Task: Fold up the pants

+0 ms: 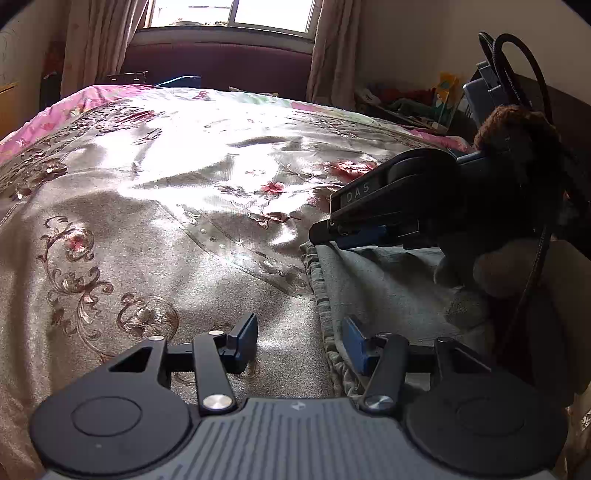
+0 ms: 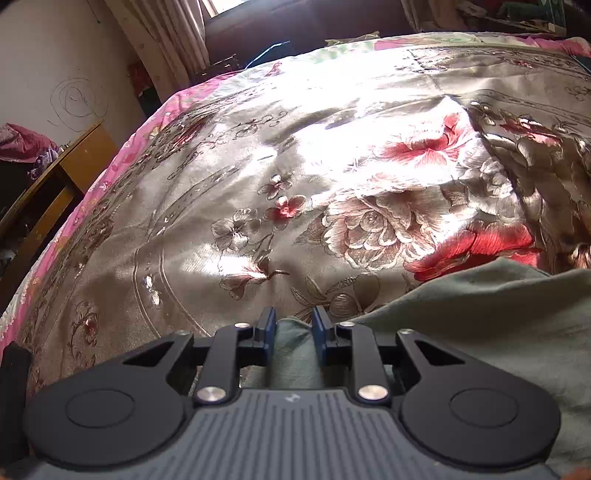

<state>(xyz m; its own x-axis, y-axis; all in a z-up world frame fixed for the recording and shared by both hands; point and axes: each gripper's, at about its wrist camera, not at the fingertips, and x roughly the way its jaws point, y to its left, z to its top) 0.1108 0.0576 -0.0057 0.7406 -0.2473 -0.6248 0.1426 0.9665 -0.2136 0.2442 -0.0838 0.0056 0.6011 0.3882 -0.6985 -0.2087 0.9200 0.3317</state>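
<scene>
1. Bedroom setting: bed [image 1: 155, 229] covered by a glossy floral bedspread [image 2: 258, 177], sunlit from a window [image 1: 229, 14] at the far side, with curtains [image 1: 99, 40] hanging at both edges.
2. Lying at the near right part of the bed: grey-green pants [image 1: 388, 288], gathered elastic waistband [image 1: 321, 295] running along the left border of the cloth.
3. Hovering with fingers spread: left gripper [image 1: 301, 341], nothing pinched (right finger resting over the waistband edge, left finger over bare bedspread).
4. Clamping a bunched fold of the pants [image 2: 480, 317]: right gripper [image 2: 294, 328], jaws narrowed on the cloth between them; also showing in the left wrist view as the dark tool [image 1: 369, 225] at the cloth's far edge.
5. Handling as judged: soft, light, limp fabric, likely draping and sagging wherever unsupported, and probably sliding easily over the slick bedspread.
6. Gripping advice: taking hold at the waistband, where the thick gathered hem is offering more bite than a single flat layer.
7. Guarding against: snagging the bedspread together with the pants (both lying in contact along that edge).
</scene>
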